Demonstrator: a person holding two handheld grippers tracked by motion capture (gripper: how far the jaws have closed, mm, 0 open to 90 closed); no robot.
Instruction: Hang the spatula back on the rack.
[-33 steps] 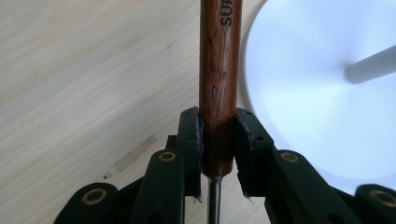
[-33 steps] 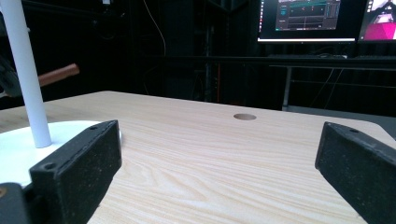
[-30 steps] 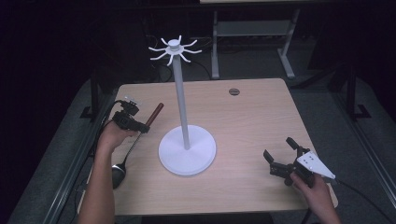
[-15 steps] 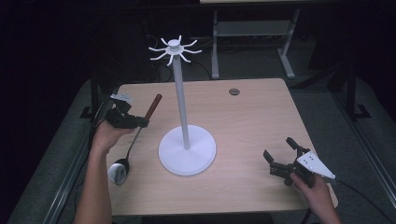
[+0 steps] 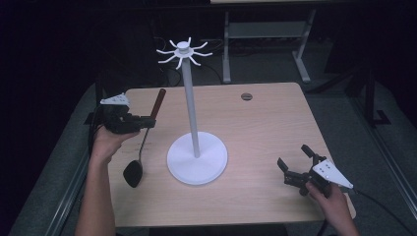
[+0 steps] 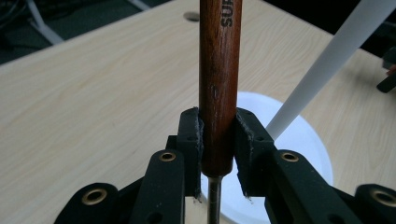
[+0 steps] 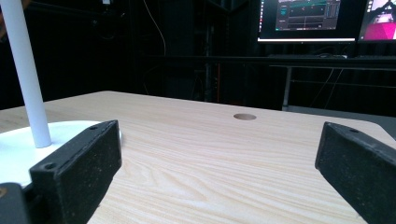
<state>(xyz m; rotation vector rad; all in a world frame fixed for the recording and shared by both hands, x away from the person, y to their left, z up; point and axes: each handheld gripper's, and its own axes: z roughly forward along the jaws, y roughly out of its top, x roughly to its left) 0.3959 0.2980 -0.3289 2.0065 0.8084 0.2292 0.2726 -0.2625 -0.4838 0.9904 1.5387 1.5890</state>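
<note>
Dark surroundings frame a pale wooden worktop in the high view, with metal table legs beyond its far edge. A white stand rises from a round base near the middle of the worktop, topped by a ring of short hooks. At the left, the left gripper is clamped on the brown wooden handle of a ladle; the handle slants up and away, while the dark bowl hangs low near the worktop's left edge. At the lower right, the right gripper sits just above the worktop, jaws spread apart, with nothing between them, well apart from the stand.

From the left gripper view, the left gripper presses both black pads against the ladle at the lower end of its wooden handle, where the thin metal shaft begins. The stand leans across the upper right, its white base behind the jaws.

From the right gripper view, the right gripper has its jaws set wide over bare worktop. The stand is at the far left, and lit monitors glow in the dark background.
</note>
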